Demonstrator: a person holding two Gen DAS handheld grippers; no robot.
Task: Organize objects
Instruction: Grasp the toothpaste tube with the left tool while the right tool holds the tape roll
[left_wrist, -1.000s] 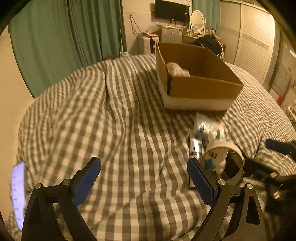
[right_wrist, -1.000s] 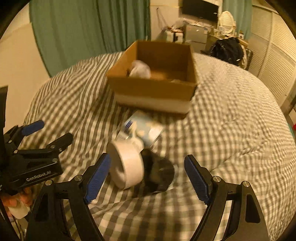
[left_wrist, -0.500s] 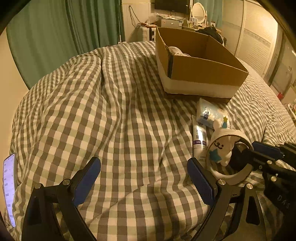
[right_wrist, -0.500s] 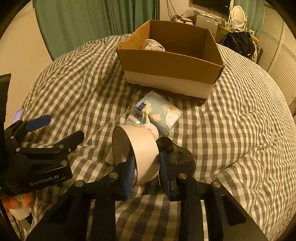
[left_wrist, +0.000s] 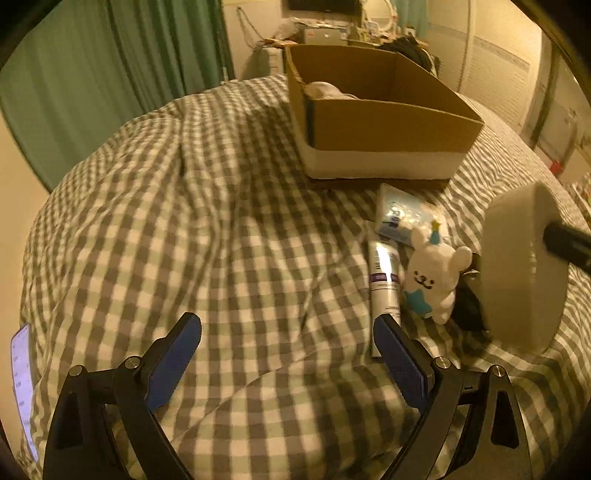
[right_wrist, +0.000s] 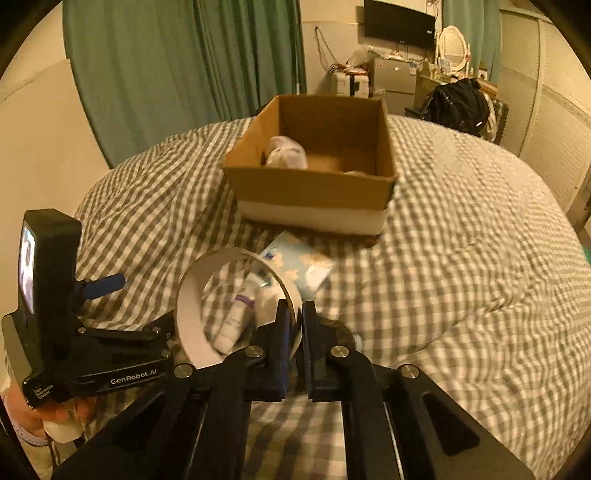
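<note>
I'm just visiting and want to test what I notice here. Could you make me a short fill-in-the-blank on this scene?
1. The right gripper has its jaws shut on the rim of the ____.
2. The left gripper has its jaws ____.
3. The cardboard box rests on a ____-patterned bedspread.
4. The plush bunny lies beside a white ____.

Missing words: tape roll; open; checked; tube

Grey-and-white checked bedspread (left_wrist: 236, 236), brown cardboard box (right_wrist: 314, 188), green curtains (right_wrist: 177, 62).
</note>
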